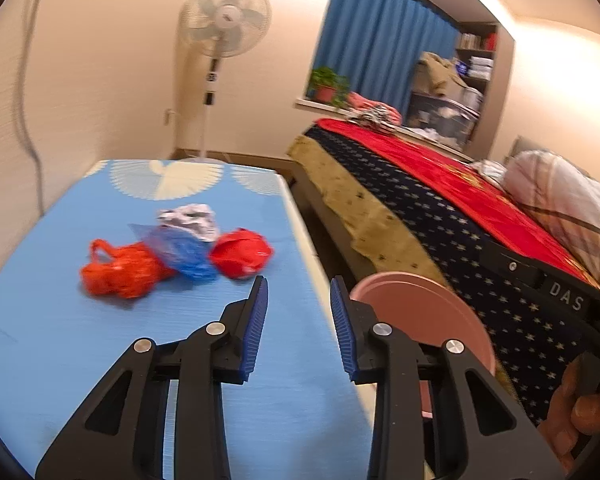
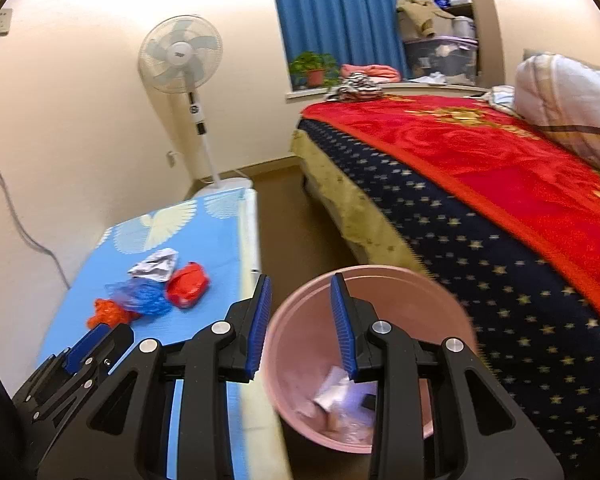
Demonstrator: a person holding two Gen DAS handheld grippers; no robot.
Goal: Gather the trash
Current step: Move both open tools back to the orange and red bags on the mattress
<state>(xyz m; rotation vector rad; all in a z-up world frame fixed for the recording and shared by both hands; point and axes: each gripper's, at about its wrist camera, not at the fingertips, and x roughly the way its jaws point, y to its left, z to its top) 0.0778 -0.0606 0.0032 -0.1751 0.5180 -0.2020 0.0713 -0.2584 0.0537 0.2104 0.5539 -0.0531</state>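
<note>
Four pieces of trash lie together on the blue-covered table [image 1: 52, 344]: an orange-red plastic bag [image 1: 120, 270], a blue bag [image 1: 184, 250], a red wad [image 1: 242, 254] and crumpled white-and-black paper [image 1: 190, 220]. My left gripper [image 1: 299, 284] hangs open over the table's right edge, short of the pile, with nothing between its pads. The right gripper [image 2: 301, 280] is open and empty over the near rim of the pink bin [image 2: 308, 344], which holds pale scraps [image 2: 340, 396]. The same pile shows left of it: red wad [image 2: 188, 284], blue bag [image 2: 144, 296].
The pink bin [image 1: 420, 304] stands on the floor in the gap between table and bed [image 2: 480, 208]. A standing fan [image 1: 224, 20] is behind the table. A hand [image 1: 580, 408] grips the right tool at the frame edge. A cable hangs along the left wall.
</note>
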